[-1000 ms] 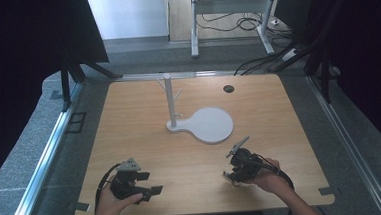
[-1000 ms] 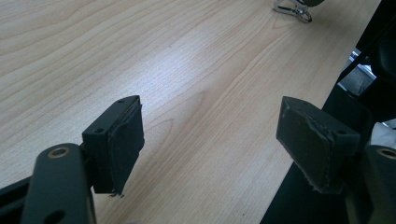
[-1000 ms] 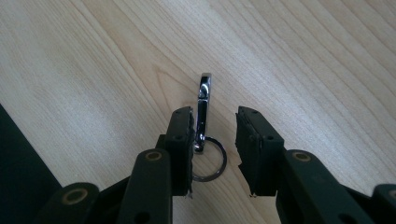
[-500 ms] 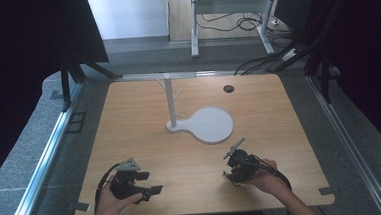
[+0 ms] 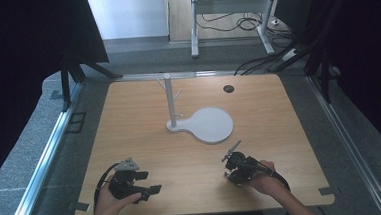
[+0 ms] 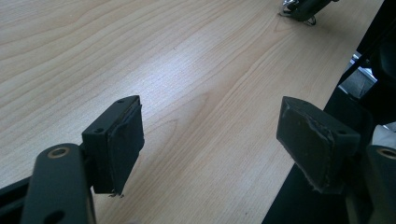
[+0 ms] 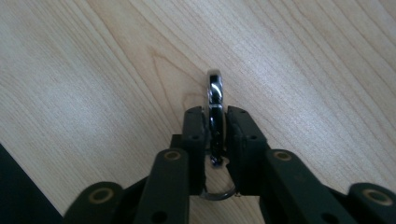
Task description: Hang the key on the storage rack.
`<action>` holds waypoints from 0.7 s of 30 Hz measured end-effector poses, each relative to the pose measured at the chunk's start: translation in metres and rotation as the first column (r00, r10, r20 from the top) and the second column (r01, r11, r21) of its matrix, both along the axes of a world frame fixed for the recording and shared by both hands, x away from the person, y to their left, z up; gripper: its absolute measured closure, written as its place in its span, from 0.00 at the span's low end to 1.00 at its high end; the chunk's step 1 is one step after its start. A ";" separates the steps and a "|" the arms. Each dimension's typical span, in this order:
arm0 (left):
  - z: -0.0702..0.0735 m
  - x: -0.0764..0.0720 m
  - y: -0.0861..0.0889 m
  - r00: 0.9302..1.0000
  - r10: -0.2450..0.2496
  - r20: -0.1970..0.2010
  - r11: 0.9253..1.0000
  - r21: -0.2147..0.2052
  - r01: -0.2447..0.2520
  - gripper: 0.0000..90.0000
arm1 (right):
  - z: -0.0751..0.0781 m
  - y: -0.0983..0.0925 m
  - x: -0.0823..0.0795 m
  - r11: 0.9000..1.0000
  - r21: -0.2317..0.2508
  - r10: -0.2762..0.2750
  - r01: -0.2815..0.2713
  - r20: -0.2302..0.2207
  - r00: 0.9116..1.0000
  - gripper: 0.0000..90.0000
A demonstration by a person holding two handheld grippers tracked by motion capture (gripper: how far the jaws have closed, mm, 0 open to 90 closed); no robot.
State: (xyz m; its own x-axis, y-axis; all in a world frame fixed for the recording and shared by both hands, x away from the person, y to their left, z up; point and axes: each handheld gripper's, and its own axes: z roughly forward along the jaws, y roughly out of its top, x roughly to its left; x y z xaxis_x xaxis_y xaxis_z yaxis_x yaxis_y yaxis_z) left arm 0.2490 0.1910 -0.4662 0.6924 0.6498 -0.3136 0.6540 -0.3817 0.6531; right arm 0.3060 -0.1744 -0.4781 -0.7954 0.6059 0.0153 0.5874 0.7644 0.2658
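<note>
My right gripper (image 7: 215,117) is shut on a shiny metal ring (image 7: 214,91). The ring is seen edge-on and sticks out past the fingertips, just over the wooden table (image 7: 303,70). From above, this gripper (image 5: 235,169) is near the front right of the table, held in a hand. My left gripper (image 6: 210,135) is open, its two black pads wide apart with bare wood between them. In the high view it (image 5: 142,186) lies low at the front left. A white stand (image 5: 169,101) with short pegs rises from a round white base (image 5: 210,125) at mid-table.
A small dark hole (image 5: 228,88) sits in the tabletop at the back right. Metal rails (image 5: 41,161) run along the table's sides. The table's near edge (image 6: 299,186) is close beside the left gripper. The right gripper (image 6: 303,7) shows far off in the left gripper view.
The right gripper has shifted slightly left and toward the near edge, still holding the ring. The left gripper has stayed in place.
</note>
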 end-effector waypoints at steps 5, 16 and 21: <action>0.000 0.000 0.000 1.000 -0.003 -0.001 1.000 0.002 0.003 0.26 | 0.000 0.000 -0.001 1.000 -0.015 -0.001 0.001 0.004 1.000 0.93; 0.000 0.001 0.003 1.000 0.007 0.002 1.000 -0.002 -0.007 0.26 | 0.006 0.001 0.001 0.999 -0.040 0.013 -0.013 0.006 1.000 0.94; 0.000 0.001 0.003 1.000 0.007 0.001 1.000 -0.003 -0.007 0.26 | 0.016 0.001 0.004 1.000 -0.021 0.011 -0.011 0.022 1.000 0.94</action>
